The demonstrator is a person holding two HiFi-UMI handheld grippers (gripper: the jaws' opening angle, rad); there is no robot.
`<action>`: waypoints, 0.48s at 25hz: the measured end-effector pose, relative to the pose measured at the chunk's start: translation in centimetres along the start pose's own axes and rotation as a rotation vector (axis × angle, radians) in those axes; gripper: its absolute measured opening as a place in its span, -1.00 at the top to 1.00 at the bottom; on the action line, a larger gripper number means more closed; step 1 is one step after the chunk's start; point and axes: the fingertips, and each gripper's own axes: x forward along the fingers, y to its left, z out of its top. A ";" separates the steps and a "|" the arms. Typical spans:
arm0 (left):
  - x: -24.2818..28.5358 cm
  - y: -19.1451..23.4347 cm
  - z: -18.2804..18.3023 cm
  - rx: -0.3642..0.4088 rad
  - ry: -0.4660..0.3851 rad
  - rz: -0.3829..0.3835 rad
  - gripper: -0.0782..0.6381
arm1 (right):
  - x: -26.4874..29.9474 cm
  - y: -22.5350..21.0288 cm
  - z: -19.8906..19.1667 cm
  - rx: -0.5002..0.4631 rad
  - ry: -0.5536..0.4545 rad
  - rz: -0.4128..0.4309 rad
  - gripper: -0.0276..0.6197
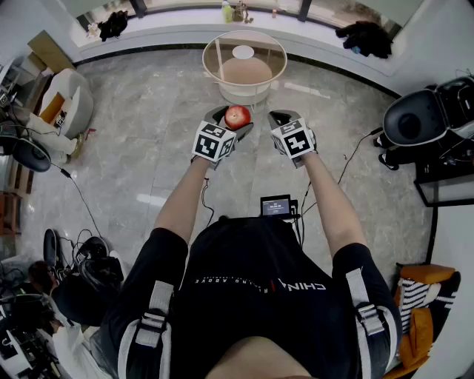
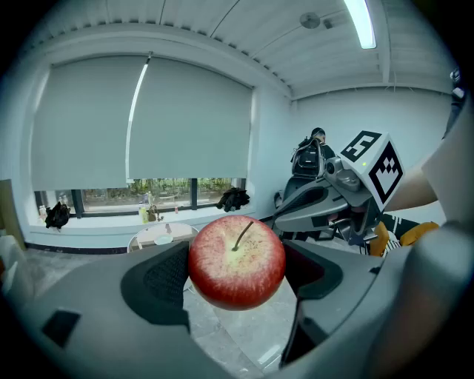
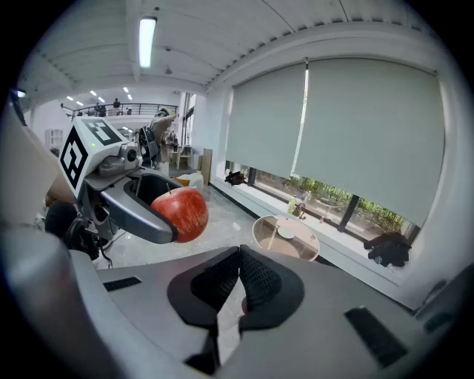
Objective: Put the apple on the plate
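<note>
A grey marble floor (image 1: 148, 141) fills the room, and a round glass table (image 1: 219, 50) stands close to the long white window sill (image 1: 178, 21). Far to the left of the table sits a beige armchair (image 1: 68, 100), and a black cable (image 1: 78, 196) trails over the floor on the person's side of it. On the sill, up and left of the table, lies a black garment (image 1: 112, 24). Just short of the table's near rim, the left gripper (image 1: 231, 122) is clamped on the red apple (image 1: 237, 116), which is held in the air above the floor, not over the table top. A small white plate (image 1: 243, 52) lies on the table's far half, well apart from the apple. To the right of the apple, also short of the table, the right gripper (image 1: 280, 120) has its jaws pressed together on nothing. Further right of the table are a second black garment (image 1: 366, 37) on the sill and a black chair (image 1: 413, 117) near the wall. Grey roller blinds (image 2: 148, 118) cover the upper window
</note>
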 end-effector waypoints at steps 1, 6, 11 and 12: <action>0.0 0.1 0.0 -0.001 0.001 0.000 -0.33 | 0.1 0.0 0.1 -0.001 0.001 0.001 0.82; -0.5 0.0 0.0 -0.001 0.001 -0.001 -0.33 | -0.2 0.3 0.4 0.001 0.002 0.005 0.82; -0.8 0.0 0.1 -0.002 0.000 -0.004 -0.33 | -0.3 0.3 0.7 0.007 -0.005 0.003 0.82; -0.8 0.2 0.1 -0.002 0.000 -0.004 -0.33 | -0.3 0.2 0.9 0.016 -0.013 0.002 0.82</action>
